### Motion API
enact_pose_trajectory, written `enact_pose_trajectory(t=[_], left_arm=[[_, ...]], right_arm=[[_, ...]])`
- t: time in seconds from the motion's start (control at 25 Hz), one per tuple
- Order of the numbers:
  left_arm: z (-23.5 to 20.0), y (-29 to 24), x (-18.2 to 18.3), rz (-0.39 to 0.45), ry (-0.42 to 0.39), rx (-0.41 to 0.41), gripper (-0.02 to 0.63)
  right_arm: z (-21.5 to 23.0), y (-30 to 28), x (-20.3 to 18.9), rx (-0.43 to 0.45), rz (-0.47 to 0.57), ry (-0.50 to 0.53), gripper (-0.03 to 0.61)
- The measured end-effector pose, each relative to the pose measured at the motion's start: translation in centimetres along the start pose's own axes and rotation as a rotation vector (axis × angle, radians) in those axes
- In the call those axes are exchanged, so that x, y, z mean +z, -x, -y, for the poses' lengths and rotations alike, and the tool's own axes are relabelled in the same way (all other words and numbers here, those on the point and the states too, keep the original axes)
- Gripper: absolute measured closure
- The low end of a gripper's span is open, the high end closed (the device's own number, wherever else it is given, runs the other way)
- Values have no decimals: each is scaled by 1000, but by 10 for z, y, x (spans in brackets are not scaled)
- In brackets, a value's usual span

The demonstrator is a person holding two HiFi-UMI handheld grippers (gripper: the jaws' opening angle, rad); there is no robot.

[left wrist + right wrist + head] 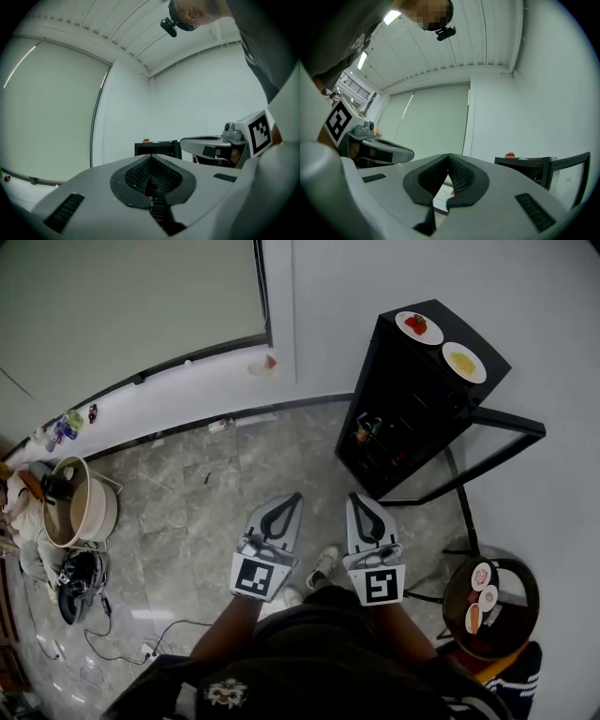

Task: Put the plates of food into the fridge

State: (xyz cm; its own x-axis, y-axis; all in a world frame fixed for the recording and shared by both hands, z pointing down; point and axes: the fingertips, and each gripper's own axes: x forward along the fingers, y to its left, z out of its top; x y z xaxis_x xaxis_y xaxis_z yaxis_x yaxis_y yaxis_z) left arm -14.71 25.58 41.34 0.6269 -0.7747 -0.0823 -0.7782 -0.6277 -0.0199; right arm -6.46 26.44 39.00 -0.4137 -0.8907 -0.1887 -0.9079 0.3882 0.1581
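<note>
Now we note left gripper and right gripper fingers pressed together, empty; two plates atop the black open-doored fridge.

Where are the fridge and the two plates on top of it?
Fridge (439, 341): head view, bare top between the plates.
Plate with red food (403, 322): head view, white left rim.
Plate with yellow food (449, 352): head view, white left rim.

Head camera: faces steeply downward, above the left gripper and right gripper. Gripper cameras: face roughly level along their own jaws, mounted close behind them. All three views share the fridge.
</note>
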Motion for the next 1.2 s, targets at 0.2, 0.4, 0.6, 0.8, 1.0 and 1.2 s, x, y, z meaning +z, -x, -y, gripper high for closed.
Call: enact_pose_trajectory(t=[0.2,0.4,0.6,0.8,1.0,1.2], left_arm=[[-4,-41,-2,-4,6,-26,592],[-8,-85,-7,-18,4,-59,592],[-9,-124,-9,-33,32,-87,592],[-8,-162,-19,-68,43,-103,592],[-14,-189,-20,-77,57,-88,592],[-9,-209,-20,-82,11,-123,592]], right_arm=[[28,-20,-14,-21,-18,2,555],[61,-40,-24,-52,-22,5,555],[93,-53,-29,-90,-20,5,555],[131,-59,-43,-128,-29,-17,555],[159,-68,-38,-149,-4,-11,555],[182,-72,-38,-196,2,-3,555]])
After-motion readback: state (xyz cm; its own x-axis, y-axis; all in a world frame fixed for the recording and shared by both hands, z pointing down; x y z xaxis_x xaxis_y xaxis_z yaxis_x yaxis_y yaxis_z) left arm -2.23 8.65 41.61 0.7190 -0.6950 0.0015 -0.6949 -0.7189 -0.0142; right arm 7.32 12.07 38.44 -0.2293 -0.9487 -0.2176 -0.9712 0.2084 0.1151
